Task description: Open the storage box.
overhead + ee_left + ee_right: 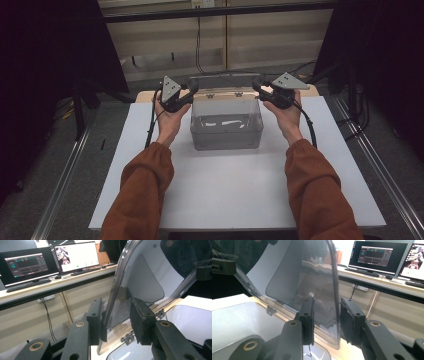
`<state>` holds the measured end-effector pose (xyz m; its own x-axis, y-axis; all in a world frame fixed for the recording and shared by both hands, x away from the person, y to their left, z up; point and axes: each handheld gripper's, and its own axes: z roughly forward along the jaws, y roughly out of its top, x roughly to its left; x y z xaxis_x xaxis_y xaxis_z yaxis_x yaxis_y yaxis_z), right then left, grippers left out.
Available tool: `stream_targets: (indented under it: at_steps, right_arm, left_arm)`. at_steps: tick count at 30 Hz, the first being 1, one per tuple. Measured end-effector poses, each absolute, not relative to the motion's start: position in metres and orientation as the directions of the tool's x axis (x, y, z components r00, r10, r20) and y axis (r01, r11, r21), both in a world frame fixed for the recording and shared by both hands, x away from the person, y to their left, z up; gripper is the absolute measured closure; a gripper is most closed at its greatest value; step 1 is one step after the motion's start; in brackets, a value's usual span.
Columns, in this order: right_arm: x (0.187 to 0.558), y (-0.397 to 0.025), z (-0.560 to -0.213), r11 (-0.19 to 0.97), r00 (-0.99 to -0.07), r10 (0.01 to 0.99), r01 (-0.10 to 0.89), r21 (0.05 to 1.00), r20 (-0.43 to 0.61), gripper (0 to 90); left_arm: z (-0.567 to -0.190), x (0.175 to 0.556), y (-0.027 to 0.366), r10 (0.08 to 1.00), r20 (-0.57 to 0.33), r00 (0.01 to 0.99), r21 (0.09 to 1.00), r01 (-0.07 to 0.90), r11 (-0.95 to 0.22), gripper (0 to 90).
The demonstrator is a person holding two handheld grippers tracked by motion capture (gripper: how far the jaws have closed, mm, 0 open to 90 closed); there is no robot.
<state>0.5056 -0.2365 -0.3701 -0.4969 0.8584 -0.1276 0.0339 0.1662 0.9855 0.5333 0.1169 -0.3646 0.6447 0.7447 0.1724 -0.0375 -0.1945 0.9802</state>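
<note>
Straddling clear lid (140,277) edge, L gripper (117,320) & R gripper (325,320) jaws part-open, not clamped

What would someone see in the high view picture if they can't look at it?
Two hands in orange sleeves hold the left tool and right tool at the raised clear lid of a see-through box. The box stands on a white table.

My right tongs (326,320) straddle the edge of the clear lid (317,290), which stands raised on its hinge (270,310) above the clear box (234,320). Two monitors (374,256) sit on a desk beyond.
</note>
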Motion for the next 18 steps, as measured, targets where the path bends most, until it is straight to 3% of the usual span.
stream_targets:
  at_steps: [18]
  right_arm:
    - [0.528, -0.236, -0.388, 0.135, -0.496, 0.865, 0.096, 0.986, -0.07, 62.8]
  left_arm:
    - [-0.374, 0.547, 0.117, 0.75, 0.137, 0.647, 0.985, -0.007, -0.174, 66.7]
